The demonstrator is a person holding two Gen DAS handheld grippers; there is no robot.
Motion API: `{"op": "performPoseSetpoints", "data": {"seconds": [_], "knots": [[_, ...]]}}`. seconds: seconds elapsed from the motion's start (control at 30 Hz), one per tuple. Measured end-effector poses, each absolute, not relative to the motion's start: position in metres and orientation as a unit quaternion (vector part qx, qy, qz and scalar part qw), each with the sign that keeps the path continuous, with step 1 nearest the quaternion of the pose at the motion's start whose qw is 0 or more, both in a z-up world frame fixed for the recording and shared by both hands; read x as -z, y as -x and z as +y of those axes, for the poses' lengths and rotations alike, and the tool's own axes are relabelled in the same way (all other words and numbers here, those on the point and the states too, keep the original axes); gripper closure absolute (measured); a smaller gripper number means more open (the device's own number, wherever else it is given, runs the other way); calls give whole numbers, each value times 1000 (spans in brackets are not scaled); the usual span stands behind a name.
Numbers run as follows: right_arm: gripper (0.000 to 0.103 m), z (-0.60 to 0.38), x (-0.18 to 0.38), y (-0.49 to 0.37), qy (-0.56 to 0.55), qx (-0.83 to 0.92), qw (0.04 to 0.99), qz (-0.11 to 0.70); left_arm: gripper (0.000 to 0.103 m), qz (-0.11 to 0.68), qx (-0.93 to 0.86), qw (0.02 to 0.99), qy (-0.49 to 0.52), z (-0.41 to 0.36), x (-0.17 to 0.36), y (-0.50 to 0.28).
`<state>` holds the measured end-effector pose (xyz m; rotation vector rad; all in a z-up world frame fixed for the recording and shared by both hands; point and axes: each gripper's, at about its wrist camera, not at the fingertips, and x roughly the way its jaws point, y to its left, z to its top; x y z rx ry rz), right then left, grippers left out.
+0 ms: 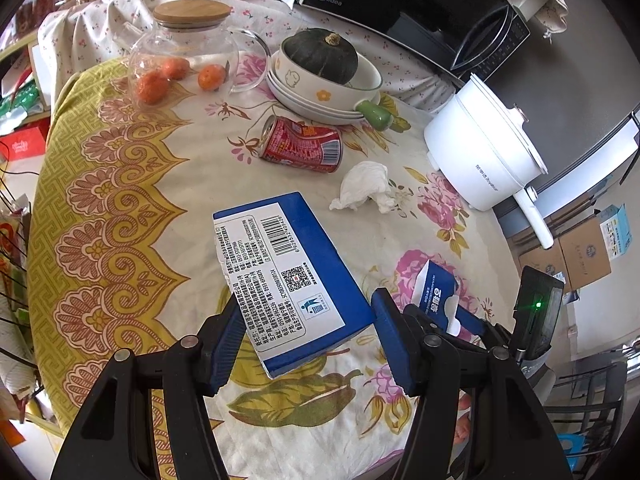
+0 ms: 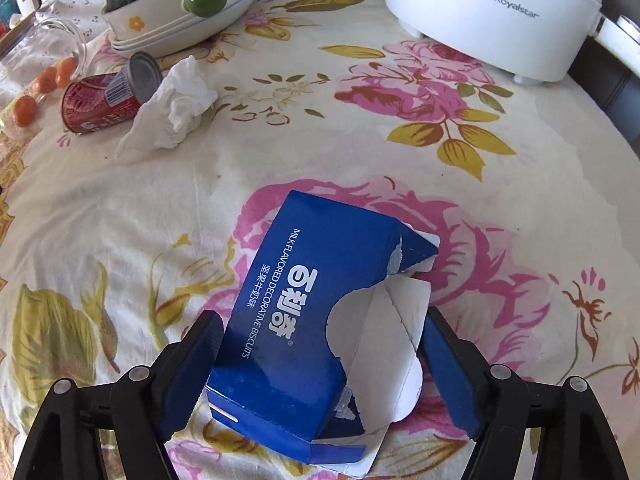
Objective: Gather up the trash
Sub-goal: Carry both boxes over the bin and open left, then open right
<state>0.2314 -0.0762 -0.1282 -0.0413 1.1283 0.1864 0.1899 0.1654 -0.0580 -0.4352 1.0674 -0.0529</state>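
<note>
A blue box with a white label and barcode (image 1: 292, 264) is tilted above the flowered tablecloth, and my left gripper (image 1: 308, 340) is shut on its near end, one pad on each side. A torn-open blue biscuit box (image 2: 304, 320) (image 1: 434, 288) lies between the fingers of my right gripper (image 2: 320, 360). That gripper is open: the left pad sits at the box's edge and the right pad meets only the white torn flap. Further back on the table lie a dented red can (image 1: 300, 144) (image 2: 104, 100) on its side and a crumpled white tissue (image 1: 366, 186) (image 2: 176, 108).
A white electric pot (image 1: 480, 152) (image 2: 492, 8) stands at the right edge of the round table. Stacked bowls holding a dark pumpkin (image 1: 320, 56), a glass jug (image 1: 188, 52) and oranges (image 1: 210, 76) stand at the back. A microwave (image 1: 400, 4) sits behind them. Cardboard boxes (image 1: 580, 256) are on the floor.
</note>
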Motion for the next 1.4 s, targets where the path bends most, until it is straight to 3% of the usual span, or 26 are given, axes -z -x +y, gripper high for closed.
{"op": "performPoseSetpoints", "data": {"seconds": [0.53, 1.4], "knots": [[24, -171, 59, -189, 18, -93, 858, 504, 38, 504, 101, 841, 169, 78, 48, -180], [23, -369, 73, -133, -67, -18, 843, 533, 38, 514, 237, 824, -16, -147, 79, -159]]}}
